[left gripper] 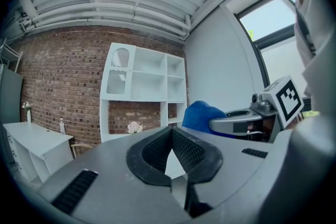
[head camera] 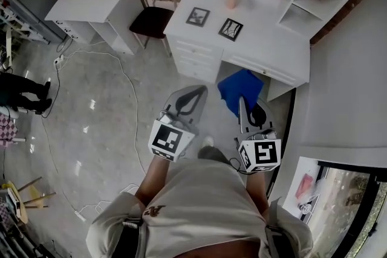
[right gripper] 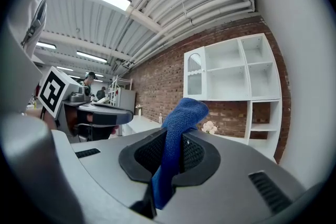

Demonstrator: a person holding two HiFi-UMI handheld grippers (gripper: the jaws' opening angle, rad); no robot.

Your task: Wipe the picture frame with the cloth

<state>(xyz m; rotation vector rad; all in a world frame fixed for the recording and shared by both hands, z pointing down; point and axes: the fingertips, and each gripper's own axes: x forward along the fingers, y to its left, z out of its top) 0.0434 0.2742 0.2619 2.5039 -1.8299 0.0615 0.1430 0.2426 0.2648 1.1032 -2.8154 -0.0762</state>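
Using right gripper (right gripper: 169, 155), clamping blue cloth (right gripper: 181, 113) ready for wiping picture frame (head camera: 230, 29); holding left gripper (left gripper: 172, 153) closed, empty, spare.

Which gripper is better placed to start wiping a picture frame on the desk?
Right. The right gripper is clamped on the blue cloth, while the left gripper is shut and empty. Both picture frames lie on the white desk, ahead of both grippers.

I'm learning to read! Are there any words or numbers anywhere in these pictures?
No readable words or numbers.
Black-and-white square markers on the left cube and right cube: patterns, not letters.
Dark picture frames, one and another, on the white desk: too small to tell.
Blue cloth: no label showing.
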